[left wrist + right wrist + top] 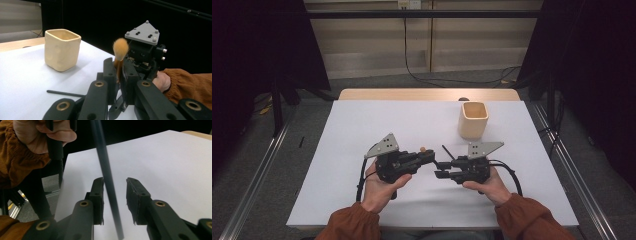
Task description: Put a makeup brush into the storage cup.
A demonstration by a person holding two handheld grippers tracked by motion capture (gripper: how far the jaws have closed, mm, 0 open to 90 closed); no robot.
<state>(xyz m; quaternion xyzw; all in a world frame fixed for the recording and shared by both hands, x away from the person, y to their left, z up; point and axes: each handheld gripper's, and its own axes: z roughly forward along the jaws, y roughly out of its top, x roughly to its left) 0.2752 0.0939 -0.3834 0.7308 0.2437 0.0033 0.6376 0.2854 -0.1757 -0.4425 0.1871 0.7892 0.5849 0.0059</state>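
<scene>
High view: both tongs (428, 159) (440, 169) tip-to-tip, hands (379, 187) low.

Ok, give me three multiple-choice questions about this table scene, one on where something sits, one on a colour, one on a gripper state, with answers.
1. Where does the cup stand on the table?
A. far right part, beyond the right gripper
B. near left corner
C. between the two hands

2. What colour is the tuft of the brush?
A. blue
B. orange-tan
C. white

3. How does the right gripper stand to the brush's black handle?
A. jaws shut tight on it
B. jaws apart, handle passing between them
C. handle lies far off on the table

Answers: 1 A, the high view shows the cup past the right gripper toward the far right edge. 2 B, the left gripper view shows an orange-tan tuft above the left gripper, whose jaws pinch the brush below it. 3 B, the right gripper view shows a gap on each side of the handle.
</scene>
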